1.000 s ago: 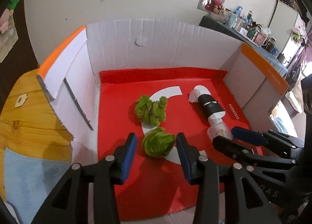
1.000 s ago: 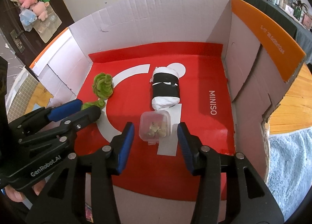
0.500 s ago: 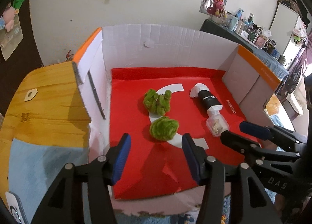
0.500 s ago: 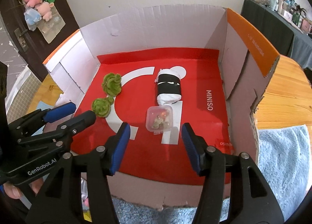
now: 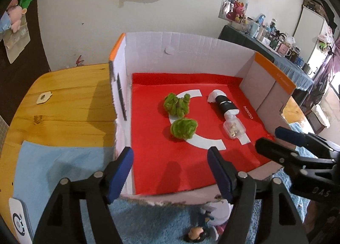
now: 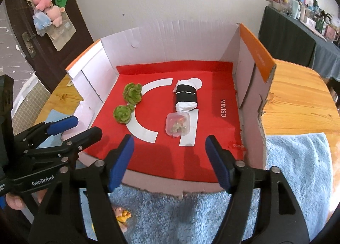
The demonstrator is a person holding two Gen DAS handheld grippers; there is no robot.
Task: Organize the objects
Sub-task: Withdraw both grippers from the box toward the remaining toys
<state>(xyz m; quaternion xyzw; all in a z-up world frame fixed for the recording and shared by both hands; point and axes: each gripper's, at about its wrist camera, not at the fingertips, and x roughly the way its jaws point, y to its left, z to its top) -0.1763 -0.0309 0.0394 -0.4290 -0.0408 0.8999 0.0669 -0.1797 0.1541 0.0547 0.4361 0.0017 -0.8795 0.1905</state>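
An open cardboard box with a red floor holds two fuzzy green balls, a black-and-white wrapped roll and a small clear lidded container. They also show in the right wrist view: green balls, roll, container. My left gripper is open and empty, above the box's front edge. My right gripper is open and empty, also at the front edge.
The box stands on a wooden table with a blue towel under its front. A small figure toy and a yellow-pink toy lie on the towel. A white device lies at the left.
Both grippers have pulled back and up from inside the box to its front edge. The green ball and container they stood around lie free on the red floor.
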